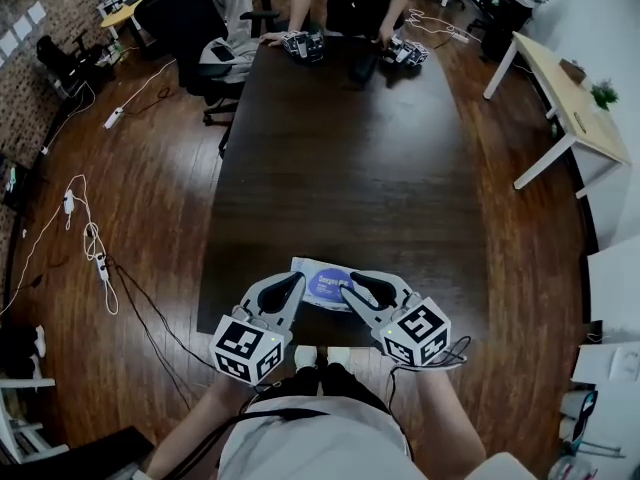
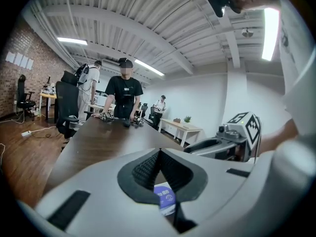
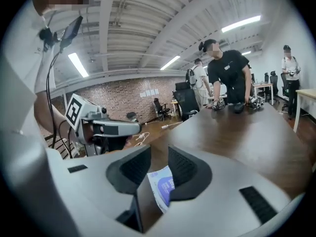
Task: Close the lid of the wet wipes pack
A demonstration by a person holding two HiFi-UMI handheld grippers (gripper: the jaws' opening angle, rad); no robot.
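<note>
The wet wipes pack, white with a purple oval top, lies flat on the dark table near its front edge. I cannot tell how its lid stands. My left gripper hovers over the pack's left end with its fingertips touching, shut on nothing; the pack shows below its jaws. My right gripper hangs above the pack's right end, open, with a clear gap between its jaws and the pack beneath them. Each gripper shows in the other's view: the right gripper, the left gripper.
A person leans on the table's far end beside two other grippers. An office chair stands at the far left corner. A white desk is at the right. Cables trail over the wooden floor at left.
</note>
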